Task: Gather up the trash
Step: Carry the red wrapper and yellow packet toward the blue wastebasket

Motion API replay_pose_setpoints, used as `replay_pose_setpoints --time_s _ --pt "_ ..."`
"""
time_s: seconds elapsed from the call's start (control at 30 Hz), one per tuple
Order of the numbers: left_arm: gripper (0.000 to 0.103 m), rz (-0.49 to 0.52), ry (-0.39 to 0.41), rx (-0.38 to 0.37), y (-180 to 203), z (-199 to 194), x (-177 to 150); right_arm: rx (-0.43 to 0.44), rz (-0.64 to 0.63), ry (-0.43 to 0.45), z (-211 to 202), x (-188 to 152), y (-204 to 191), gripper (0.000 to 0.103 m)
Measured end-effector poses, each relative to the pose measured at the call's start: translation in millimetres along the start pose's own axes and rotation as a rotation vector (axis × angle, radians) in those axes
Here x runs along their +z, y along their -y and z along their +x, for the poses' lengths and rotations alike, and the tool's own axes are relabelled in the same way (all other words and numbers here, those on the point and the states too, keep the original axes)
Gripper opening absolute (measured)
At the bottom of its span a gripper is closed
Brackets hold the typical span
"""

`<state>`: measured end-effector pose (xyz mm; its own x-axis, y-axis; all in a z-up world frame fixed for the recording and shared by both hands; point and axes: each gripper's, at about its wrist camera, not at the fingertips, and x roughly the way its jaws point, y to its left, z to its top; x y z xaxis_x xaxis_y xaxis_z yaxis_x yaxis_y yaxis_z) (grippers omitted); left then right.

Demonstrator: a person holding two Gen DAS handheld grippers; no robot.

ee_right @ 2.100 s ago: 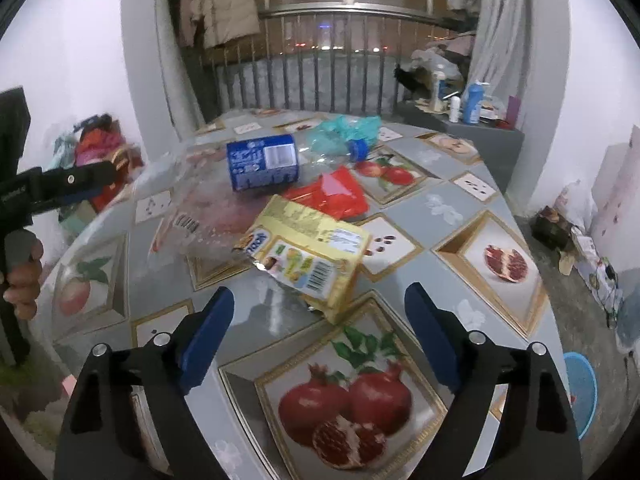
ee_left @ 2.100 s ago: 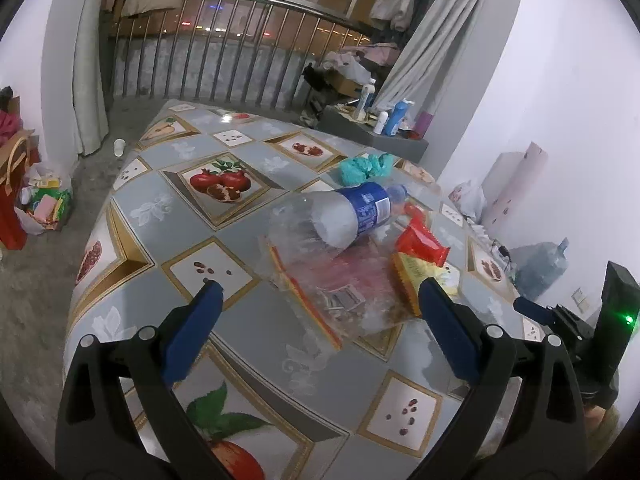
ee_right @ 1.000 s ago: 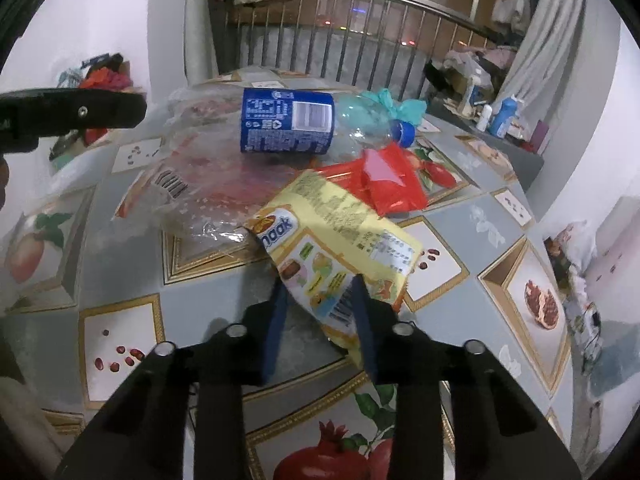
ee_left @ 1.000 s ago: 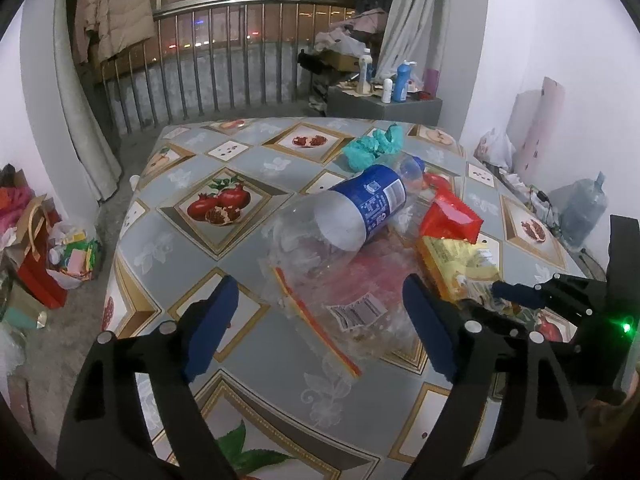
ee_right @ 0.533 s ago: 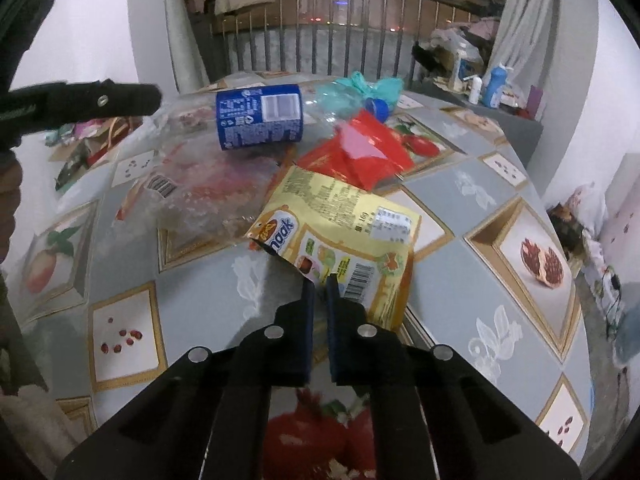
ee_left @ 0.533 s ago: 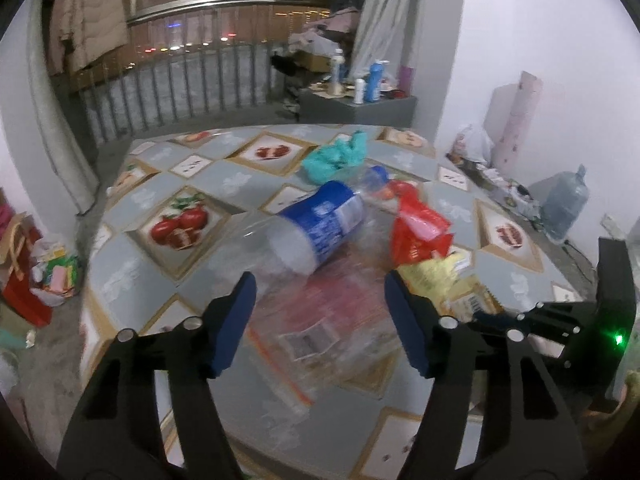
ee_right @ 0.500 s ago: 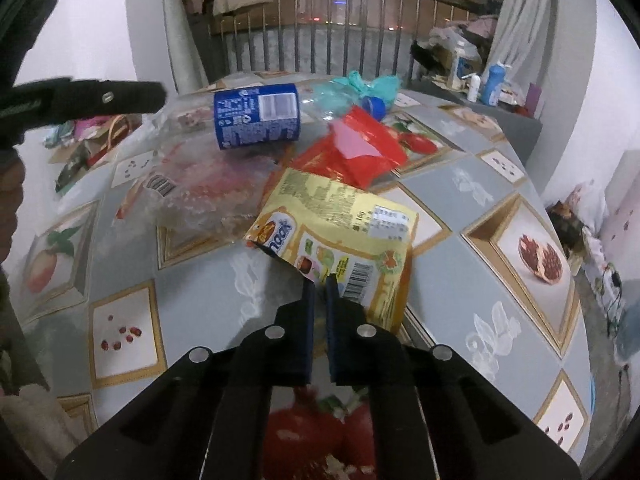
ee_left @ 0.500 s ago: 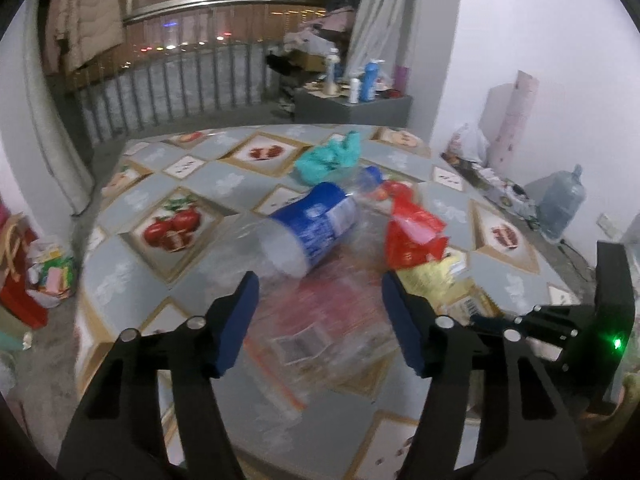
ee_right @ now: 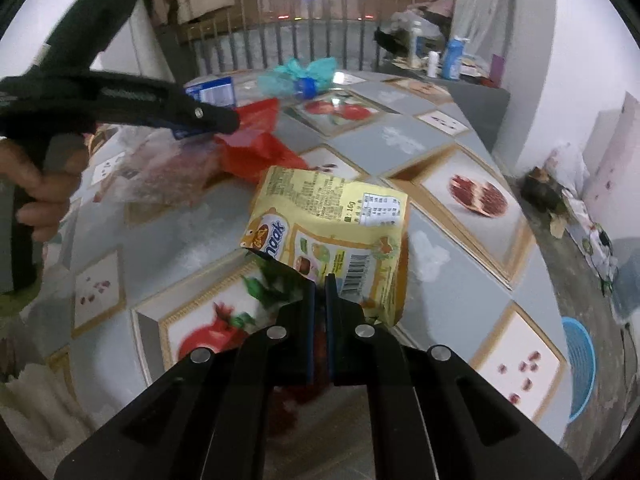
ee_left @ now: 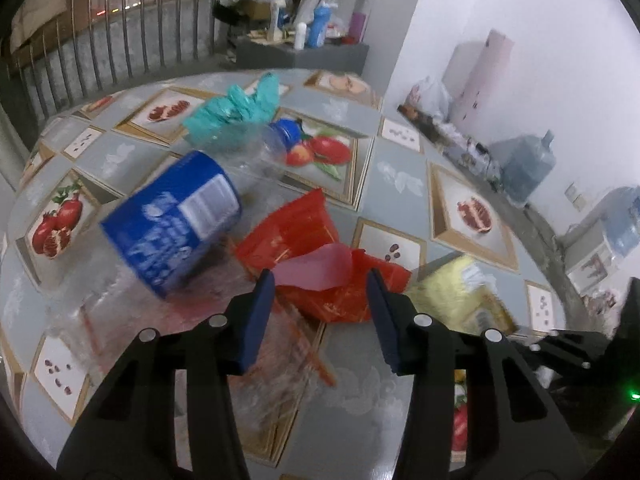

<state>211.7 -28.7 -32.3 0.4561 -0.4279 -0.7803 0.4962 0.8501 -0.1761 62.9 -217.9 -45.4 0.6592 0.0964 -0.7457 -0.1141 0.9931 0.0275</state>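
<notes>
The right gripper (ee_right: 319, 286) is clamped on the yellow snack wrapper (ee_right: 332, 232) above the table (ee_right: 432, 152), while the left gripper (ee_left: 320, 304) hovers, jaws apart, over the red wrapper (ee_left: 308, 240).

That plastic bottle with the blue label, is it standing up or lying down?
Lying down. The plastic bottle rests on its side on the table, its blue cap pointing toward the teal bag.
</notes>
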Motion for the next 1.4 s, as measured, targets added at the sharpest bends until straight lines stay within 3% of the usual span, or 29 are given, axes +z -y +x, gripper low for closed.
replay_pose_setpoints --time_s 0.27,0.47,0.83,1.07,1.23,1.4 --pt "0.044 0.08 -0.05 0.117 16 28 4 -0.038 0.088 0.001 -10 -10 32 0.005" --pt "0.044 0.107 -0.059 0.1 23 34 3 -0.072 0.141 0.002 -17 -17 52 0.005" --pt "0.027 0.206 -0.116 -0.048 66 37 -15 -0.11 0.262 0.023 -32 -30 89 0.005" --pt "0.025 0.314 -0.139 -0.192 100 15 -55 -0.114 0.308 0.037 -39 -39 100 0.005" --pt "0.025 0.276 -0.18 -0.295 102 -1 -76 -0.111 0.316 0.041 -40 -42 102 0.005" --pt "0.027 0.247 -0.086 -0.278 96 -16 -66 -0.103 0.328 0.046 -40 -43 104 0.005"
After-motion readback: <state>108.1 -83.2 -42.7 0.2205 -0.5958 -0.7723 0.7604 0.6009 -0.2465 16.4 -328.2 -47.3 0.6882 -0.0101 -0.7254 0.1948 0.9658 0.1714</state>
